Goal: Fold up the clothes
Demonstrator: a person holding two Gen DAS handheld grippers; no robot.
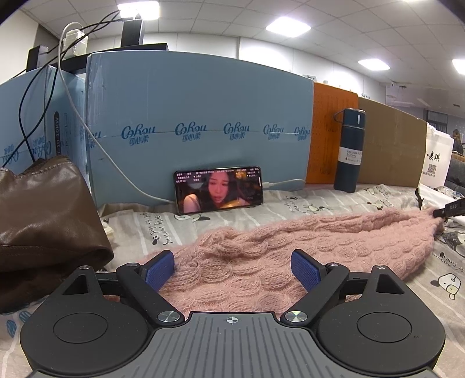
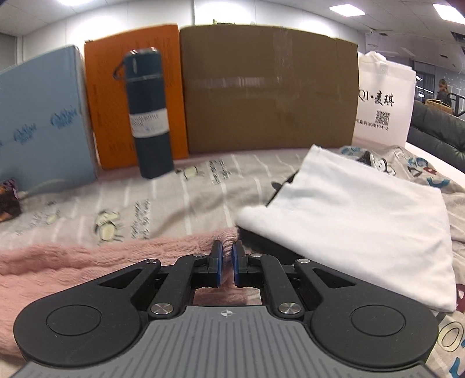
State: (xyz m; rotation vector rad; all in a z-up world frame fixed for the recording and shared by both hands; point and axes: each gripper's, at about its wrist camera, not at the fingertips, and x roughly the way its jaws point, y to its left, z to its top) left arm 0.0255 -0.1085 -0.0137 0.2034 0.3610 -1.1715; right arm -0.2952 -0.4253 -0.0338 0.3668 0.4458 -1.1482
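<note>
Pink knit sweater [image 2: 87, 261] pinched in right claw [image 2: 227, 261], left claw [image 1: 232, 269] spread above it.

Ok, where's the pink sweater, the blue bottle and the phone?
pink sweater [image 1: 247, 256]: left wrist view, middle of the knit.
blue bottle [image 2: 149, 116]: right wrist view, on its body by the white label.
phone [image 1: 218, 190]: left wrist view, middle of the lit screen.

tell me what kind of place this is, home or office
Most likely an open-plan office with a table turned into a makeshift folding station. Grid ceiling panel lights run overhead, stacked pale blue shipping cartons wall off the back, and a grey cartoon-print sheet covers the surface under the fluffy pink knitted sweater.
</note>
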